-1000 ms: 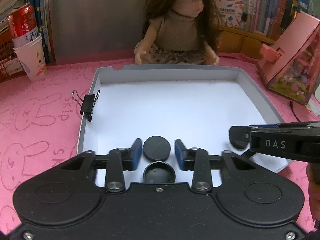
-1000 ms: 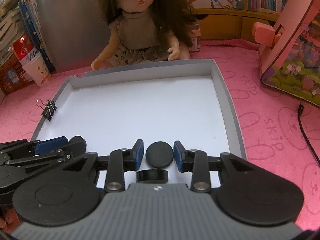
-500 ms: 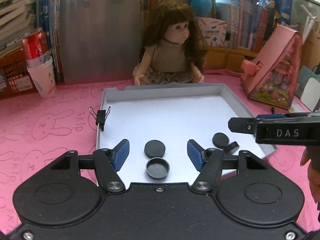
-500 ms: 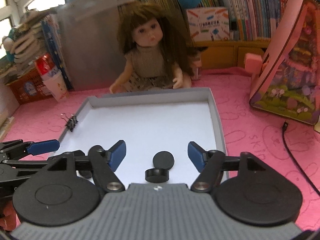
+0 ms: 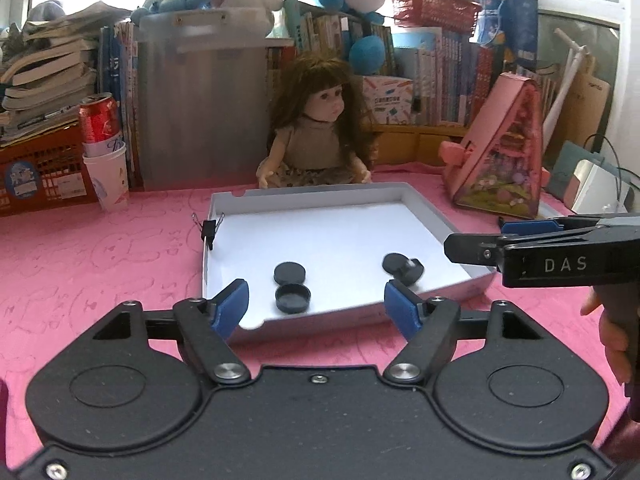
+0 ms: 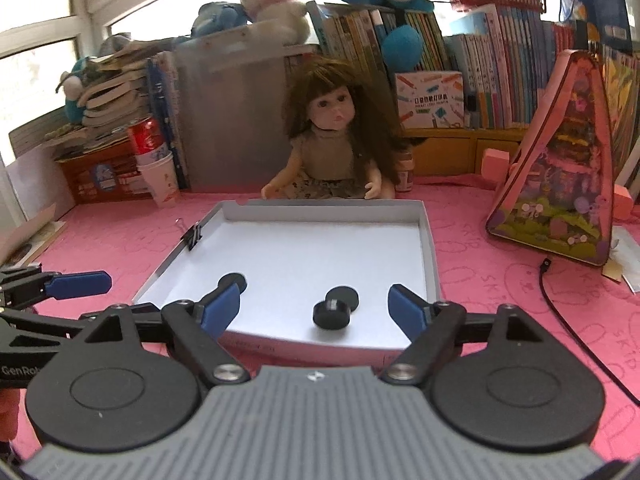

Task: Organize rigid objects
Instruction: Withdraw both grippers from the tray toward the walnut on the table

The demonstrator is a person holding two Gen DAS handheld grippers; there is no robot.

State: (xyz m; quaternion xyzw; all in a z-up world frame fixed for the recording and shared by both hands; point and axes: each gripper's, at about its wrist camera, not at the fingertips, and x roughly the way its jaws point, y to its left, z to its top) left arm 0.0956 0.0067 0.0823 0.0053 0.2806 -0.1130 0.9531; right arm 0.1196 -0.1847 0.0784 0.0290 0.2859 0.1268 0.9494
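The shallow white cardboard tray (image 5: 424, 210) holds 4 round black plastic discs (image 5: 289, 272); 1 black binder clip (image 5: 209, 229) grips its wall. Both the left gripper (image 5: 316, 304) and the right gripper (image 6: 314, 306) are opening, empty.

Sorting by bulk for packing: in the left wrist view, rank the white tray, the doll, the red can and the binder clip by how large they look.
1. white tray
2. doll, though it sits farther back, so its true rank against the tray is unsure
3. red can
4. binder clip
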